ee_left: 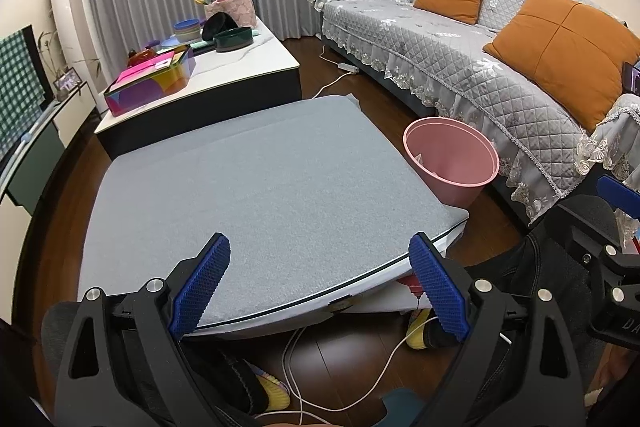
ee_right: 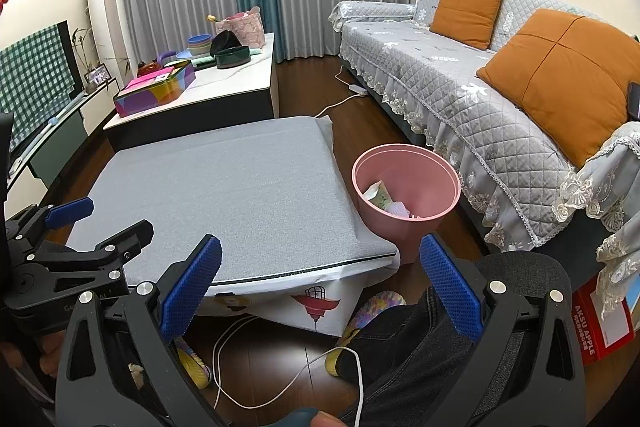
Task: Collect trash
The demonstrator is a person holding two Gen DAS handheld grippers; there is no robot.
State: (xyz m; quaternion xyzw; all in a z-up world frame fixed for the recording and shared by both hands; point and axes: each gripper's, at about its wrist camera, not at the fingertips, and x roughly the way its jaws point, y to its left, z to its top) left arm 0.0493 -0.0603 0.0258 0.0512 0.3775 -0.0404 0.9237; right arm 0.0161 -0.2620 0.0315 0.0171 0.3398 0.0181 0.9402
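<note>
Crumpled paper trash (ee_right: pixel 382 197) is lying at the bottom of the pink bin (ee_right: pixel 404 223), which is standing on the floor between the grey-topped table (ee_right: pixel 224 195) and the sofa (ee_right: pixel 460 83). No loose trash is showing on the table top. The left gripper (ee_left: pixel 320 287) is hanging spread wide and holding nothing over the near edge; the right gripper (ee_right: pixel 320 291) is gaping empty too. Judging risk: white cables (ee_right: pixel 280 379) are trailing underfoot, so a reach toward the bin might be snagging one or tipping the light bin
</note>
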